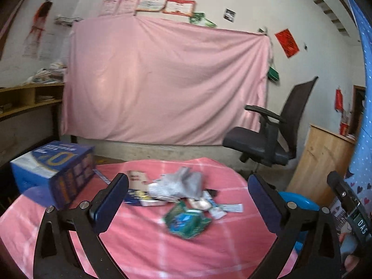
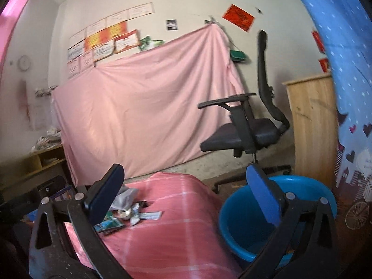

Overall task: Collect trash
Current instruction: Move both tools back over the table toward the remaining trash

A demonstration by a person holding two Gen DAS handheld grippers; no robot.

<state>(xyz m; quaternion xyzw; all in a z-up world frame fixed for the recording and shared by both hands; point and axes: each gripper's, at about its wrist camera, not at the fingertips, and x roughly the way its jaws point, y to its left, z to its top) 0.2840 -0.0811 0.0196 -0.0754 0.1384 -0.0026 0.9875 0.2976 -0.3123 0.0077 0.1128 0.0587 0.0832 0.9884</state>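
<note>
Both jaws spread wide and empty: left gripper (image 1: 188, 181) with nothing between its dark blue pads, right gripper (image 2: 186, 174) the same. No trash held at this moment.

Task's things: a loose heap of litter in the middle of the pink checked tablecloth (image 1: 144, 244), near the far half of the table. On top, a crumpled grey-white plastic bag (image 1: 179, 183), thin, soft, full of folds. Nearer, a crushed green and blue foil wrapper (image 1: 186, 220), shiny, slippery-looking. Around them, small flat white sachets (image 1: 229, 208) and a pale torn carton piece (image 1: 137, 176) at the far left of the heap. Round blue plastic bucket (image 2: 234, 223) on the floor just right of the table, smooth wall, open top, probably the place for the trash; inside not fully visible.

Possible troubles from here, as a judgement only:
- Flat sachets lying tight on soft cloth: easy to pinch the cloth together with the sachet, then to drag the whole heap.
- Foil wrapper: likely to slide out of smooth pads if gripped at an edge only.
- Grey bag: light and limp, may carry neighbouring pieces up and drop them beside the bucket.
- Bucket below the table's edge and partly hidden behind the right finger: risk of releasing too early, onto the floor.
- Two grippers close over one small heap: possible collision.
- Blue printed cardboard box (image 1: 53, 169), rigid, at the far left of the table, near the left finger: possible bump.

Pictures somewhat blurred; fine details of the small pieces not readable.
</note>
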